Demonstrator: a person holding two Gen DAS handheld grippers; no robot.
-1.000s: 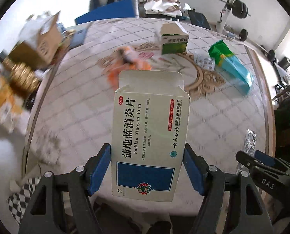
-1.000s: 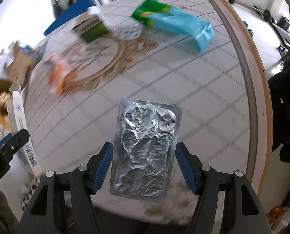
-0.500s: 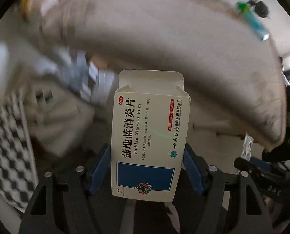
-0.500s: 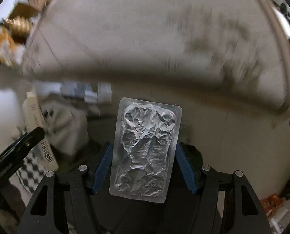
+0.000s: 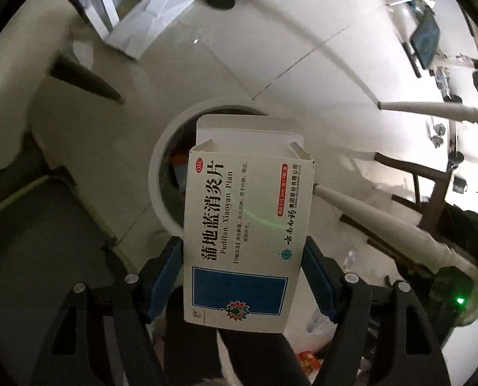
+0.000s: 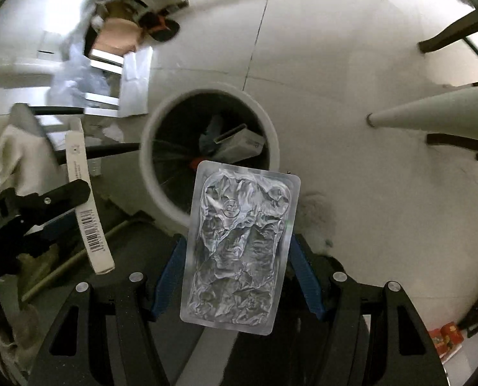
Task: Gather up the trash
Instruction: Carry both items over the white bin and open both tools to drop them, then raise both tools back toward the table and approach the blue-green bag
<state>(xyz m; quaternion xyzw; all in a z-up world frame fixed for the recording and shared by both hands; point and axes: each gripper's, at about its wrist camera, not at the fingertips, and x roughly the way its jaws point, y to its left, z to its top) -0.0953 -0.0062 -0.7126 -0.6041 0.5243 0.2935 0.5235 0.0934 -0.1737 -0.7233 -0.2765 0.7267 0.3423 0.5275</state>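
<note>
My left gripper [image 5: 243, 271] is shut on an open white and blue medicine box [image 5: 248, 225] and holds it above a round white trash bin [image 5: 161, 160] on the floor. My right gripper [image 6: 237, 268] is shut on a crumpled silver blister pack [image 6: 239, 244], held just in front of the same bin [image 6: 152, 173]. The bin holds a white box [image 6: 242, 144] and other scraps. The left gripper with its box [image 6: 84, 199] shows at the left of the right wrist view.
White table legs [image 5: 383, 222] [image 6: 431, 112] slant down to the right of the bin. Cardboard and plastic wrap [image 6: 110, 41] lie on the tiled floor beyond it. A dark mat [image 5: 39, 225] lies at the left.
Both grippers swung off the tabletop and down toward the floor, still holding their items. The view now looks down at the trash bin instead of the table.
</note>
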